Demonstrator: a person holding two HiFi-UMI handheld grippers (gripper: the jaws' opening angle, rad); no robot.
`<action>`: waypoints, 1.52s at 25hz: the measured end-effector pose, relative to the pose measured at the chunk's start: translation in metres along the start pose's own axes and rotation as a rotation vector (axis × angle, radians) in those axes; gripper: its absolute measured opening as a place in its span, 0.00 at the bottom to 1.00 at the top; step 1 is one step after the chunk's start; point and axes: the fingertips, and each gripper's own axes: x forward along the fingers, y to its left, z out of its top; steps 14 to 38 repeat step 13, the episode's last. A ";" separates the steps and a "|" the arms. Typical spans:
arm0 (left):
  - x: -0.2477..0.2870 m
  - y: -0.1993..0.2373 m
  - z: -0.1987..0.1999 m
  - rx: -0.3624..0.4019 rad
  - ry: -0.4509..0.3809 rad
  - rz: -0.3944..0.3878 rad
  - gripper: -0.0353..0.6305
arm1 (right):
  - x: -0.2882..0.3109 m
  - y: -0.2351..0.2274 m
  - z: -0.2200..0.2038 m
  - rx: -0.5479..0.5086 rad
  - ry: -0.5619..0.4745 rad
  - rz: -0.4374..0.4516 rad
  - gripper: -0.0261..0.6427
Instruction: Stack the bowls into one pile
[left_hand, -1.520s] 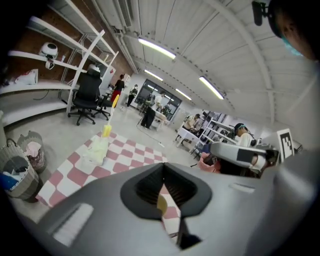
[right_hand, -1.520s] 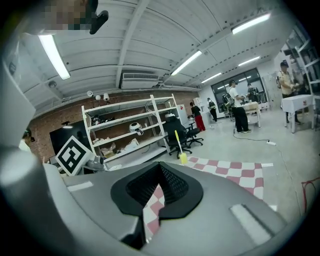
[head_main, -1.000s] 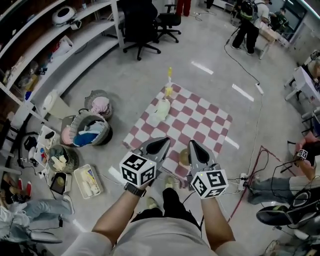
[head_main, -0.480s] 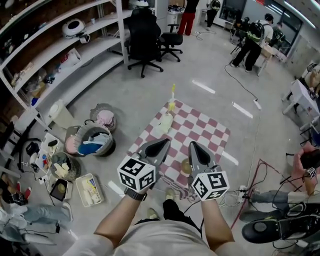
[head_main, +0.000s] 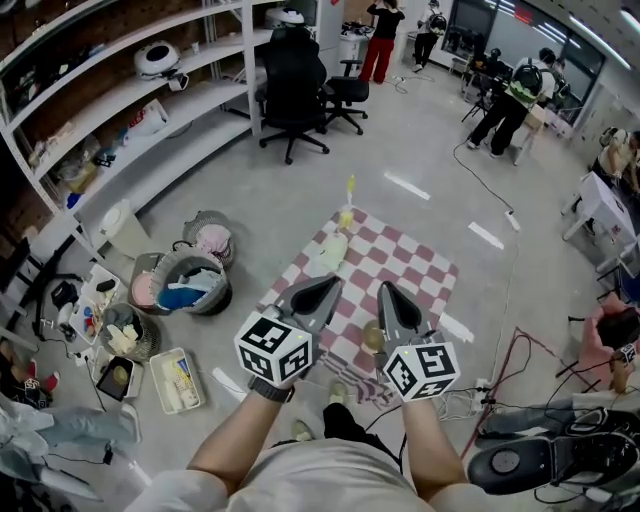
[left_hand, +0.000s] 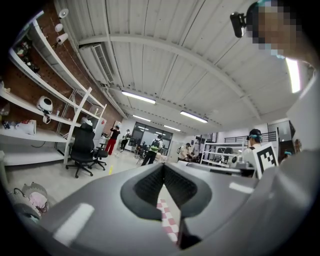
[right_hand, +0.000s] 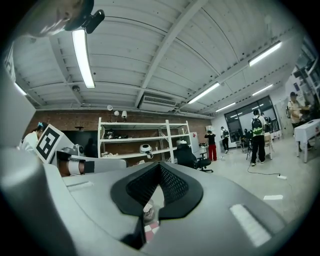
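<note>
A red-and-white checkered mat (head_main: 395, 262) lies on the floor in front of me. A tan bowl (head_main: 371, 337) sits at its near edge, partly hidden behind my right gripper (head_main: 388, 295). Pale cream bowl-like items (head_main: 325, 252) rest at the mat's left side, with a yellow object (head_main: 346, 213) at its far corner. My left gripper (head_main: 322, 288) and the right one are held at waist height above the mat, both shut and empty. In the left gripper view the left gripper (left_hand: 163, 167) points across the room; the right gripper (right_hand: 160, 167) does too, in its own view.
Baskets of cloths (head_main: 190, 280) and small trays (head_main: 180, 378) lie on the floor to the left. White shelving (head_main: 120, 110) lines the left wall. A black office chair (head_main: 295, 85) stands beyond the mat. People (head_main: 520, 95) stand at the back. Cables (head_main: 500, 350) run at the right.
The head view has tilted up a little, showing more of the far room and sliding the mat lower in the picture. Both grippers stay shut in the same place.
</note>
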 end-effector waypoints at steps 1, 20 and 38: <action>-0.001 -0.001 0.000 0.000 -0.002 0.000 0.06 | 0.000 0.001 0.000 0.000 -0.001 0.001 0.05; -0.011 0.001 0.000 0.012 -0.010 0.003 0.06 | -0.002 0.014 -0.003 -0.007 -0.008 0.011 0.05; -0.011 0.001 0.000 0.012 -0.010 0.003 0.06 | -0.002 0.014 -0.003 -0.007 -0.008 0.011 0.05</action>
